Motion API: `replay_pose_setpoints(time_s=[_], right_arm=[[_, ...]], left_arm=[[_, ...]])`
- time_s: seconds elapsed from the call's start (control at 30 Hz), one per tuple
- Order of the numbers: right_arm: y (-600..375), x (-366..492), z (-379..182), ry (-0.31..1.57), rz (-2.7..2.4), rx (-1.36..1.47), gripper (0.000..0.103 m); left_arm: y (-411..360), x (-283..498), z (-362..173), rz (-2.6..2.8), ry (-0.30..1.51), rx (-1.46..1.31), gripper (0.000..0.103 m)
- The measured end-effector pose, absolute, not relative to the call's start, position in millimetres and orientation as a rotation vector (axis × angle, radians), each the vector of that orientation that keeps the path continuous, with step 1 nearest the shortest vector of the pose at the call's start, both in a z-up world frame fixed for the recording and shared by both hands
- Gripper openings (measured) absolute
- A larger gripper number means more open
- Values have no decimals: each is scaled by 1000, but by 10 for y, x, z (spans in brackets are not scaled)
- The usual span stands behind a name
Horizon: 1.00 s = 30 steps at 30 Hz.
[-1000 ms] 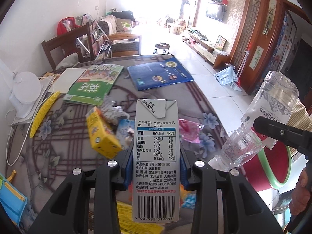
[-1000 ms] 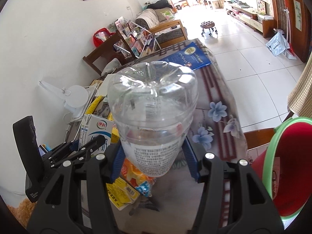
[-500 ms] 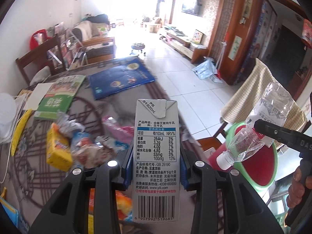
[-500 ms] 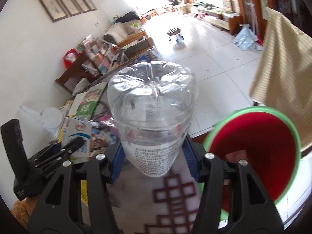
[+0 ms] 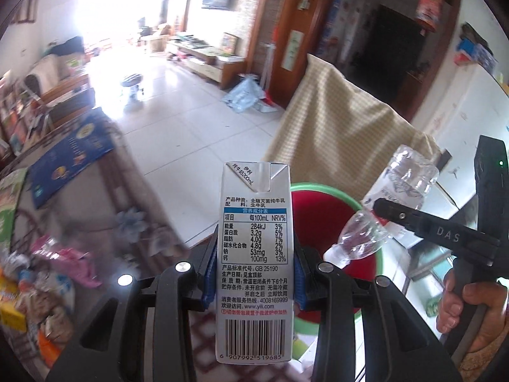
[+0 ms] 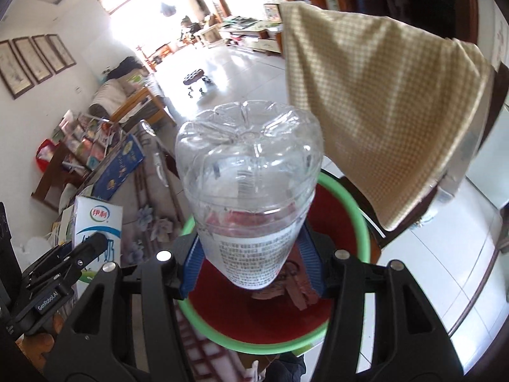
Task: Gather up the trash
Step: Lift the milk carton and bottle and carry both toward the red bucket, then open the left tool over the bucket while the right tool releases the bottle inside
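Observation:
My left gripper [image 5: 253, 273] is shut on a white milk carton [image 5: 254, 254], held upright near the table edge. My right gripper [image 6: 251, 261] is shut on a clear empty plastic bottle [image 6: 249, 197], base pointing away. The bottle hangs over a red bin with a green rim [image 6: 361, 222]. In the left wrist view the bottle [image 5: 388, 203] sits in the right gripper above the bin [image 5: 321, 213], cap end down. The carton [image 6: 97, 226] shows at the left of the right wrist view.
Several wrappers and packets [image 5: 54, 273] lie on the patterned table [image 5: 133, 222] at left, with a blue book [image 5: 70, 162] farther back. A chair draped in checked yellow cloth [image 6: 381, 95] stands just behind the bin. Tiled floor [image 5: 191, 127] lies beyond.
Both grippers have swung right from over the table toward the bin. The bottle now hangs over the bin opening, and the carton is nearer the bin's left rim.

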State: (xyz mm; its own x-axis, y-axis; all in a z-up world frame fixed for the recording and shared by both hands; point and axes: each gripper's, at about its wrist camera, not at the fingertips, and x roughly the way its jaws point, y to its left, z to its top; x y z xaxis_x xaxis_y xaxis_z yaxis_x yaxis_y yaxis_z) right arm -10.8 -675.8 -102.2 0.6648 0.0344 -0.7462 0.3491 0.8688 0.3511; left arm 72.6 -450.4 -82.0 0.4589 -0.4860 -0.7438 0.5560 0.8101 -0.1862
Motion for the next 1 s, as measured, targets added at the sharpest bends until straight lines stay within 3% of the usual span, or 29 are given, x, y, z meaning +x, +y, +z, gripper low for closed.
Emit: replay_pose_setpoints(time_s=[0.27,0.6,0.63,0.7,1.0], right_arm=[[-6967,-296,-1032,837,-248,514,53],[-7025,-387,-1033,831,-282,519,53],[-7007,-383,-1028,834,-282,517,53],[-7005,-376,-1031,839,-286,518,54],[-6925,-338,-974,835,-288,510,63]], left_arm=[[-5062,802,-952,-726,926,100,35],[-5218,823,-1022,-743,947,119,35],[-5218,828,-1024,-745,952,121,37],[-5200,825,-1014,-733,946,121,60],[-4823,793,-878,-692,916,56,60]])
